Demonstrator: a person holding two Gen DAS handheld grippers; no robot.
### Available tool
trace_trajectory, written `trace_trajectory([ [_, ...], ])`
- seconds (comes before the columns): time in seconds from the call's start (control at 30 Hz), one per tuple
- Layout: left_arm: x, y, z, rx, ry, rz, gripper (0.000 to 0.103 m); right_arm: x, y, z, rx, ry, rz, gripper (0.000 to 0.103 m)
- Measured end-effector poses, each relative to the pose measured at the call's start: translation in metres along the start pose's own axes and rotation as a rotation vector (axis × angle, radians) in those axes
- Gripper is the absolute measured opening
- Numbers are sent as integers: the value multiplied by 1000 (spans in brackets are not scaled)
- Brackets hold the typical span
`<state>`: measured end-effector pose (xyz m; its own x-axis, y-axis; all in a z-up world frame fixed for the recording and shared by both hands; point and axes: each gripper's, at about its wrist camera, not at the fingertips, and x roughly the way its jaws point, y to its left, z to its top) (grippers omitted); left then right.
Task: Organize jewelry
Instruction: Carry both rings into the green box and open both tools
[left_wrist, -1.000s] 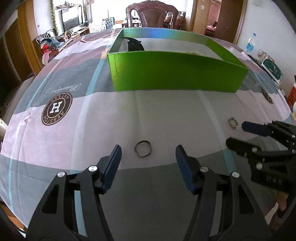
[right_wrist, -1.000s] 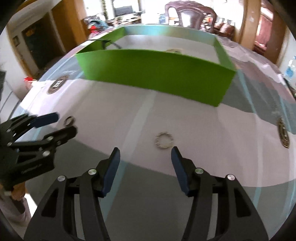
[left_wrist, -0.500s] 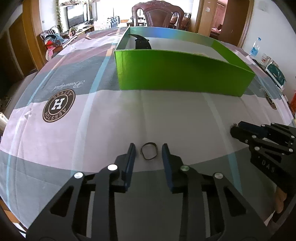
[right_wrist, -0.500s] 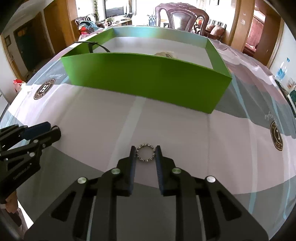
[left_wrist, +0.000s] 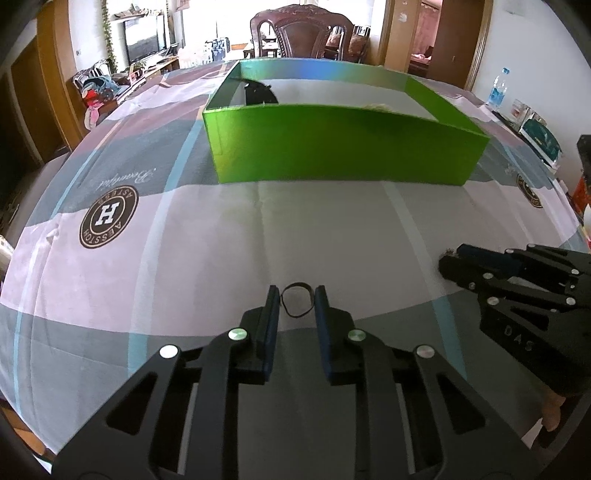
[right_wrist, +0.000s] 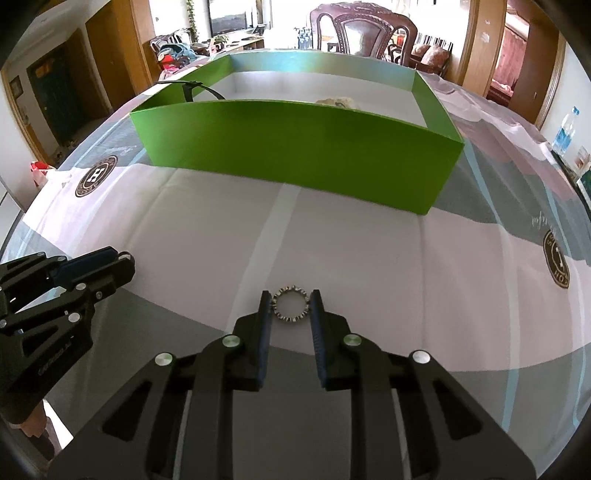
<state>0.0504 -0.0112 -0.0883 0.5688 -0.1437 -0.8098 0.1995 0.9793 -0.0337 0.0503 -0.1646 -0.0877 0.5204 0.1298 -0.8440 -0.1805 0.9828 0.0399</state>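
Where box wall (left_wrist: 343, 147) hides contents: left gripper (left_wrist: 297, 300) clamping thin band (left_wrist: 297, 300), right gripper (right_wrist: 290, 303) clamping beaded ring (right_wrist: 290, 303).

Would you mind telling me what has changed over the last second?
Both grippers closed in: the left gripper now pinches the thin dark ring, and the right gripper pinches the beaded ring. The green box and its contents stayed put.

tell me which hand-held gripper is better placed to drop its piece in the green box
Right, slightly: it grips the beaded ring, facing the green box. Left equally grips the dark band.
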Motion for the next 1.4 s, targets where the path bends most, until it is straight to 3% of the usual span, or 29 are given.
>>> trace_trajectory([
  [0.6,-12,5,6,-4,-22,3,19,-15,-4,5,49,-29,-28,21],
  [0.8,-44,13,39,0,-127,7,19,-42,-2,27,51,-120,-44,21],
  [1.2,-110,1,122,39,-354,8,20,-104,6,107,29,-341,-103,21],
  [1.3,-111,-2,142,47,-376,6,20,-103,-1,128,56,-356,-97,21],
  [1.4,-94,-2,170,38,-349,25,20,-89,-13,150,93,-338,-112,21],
])
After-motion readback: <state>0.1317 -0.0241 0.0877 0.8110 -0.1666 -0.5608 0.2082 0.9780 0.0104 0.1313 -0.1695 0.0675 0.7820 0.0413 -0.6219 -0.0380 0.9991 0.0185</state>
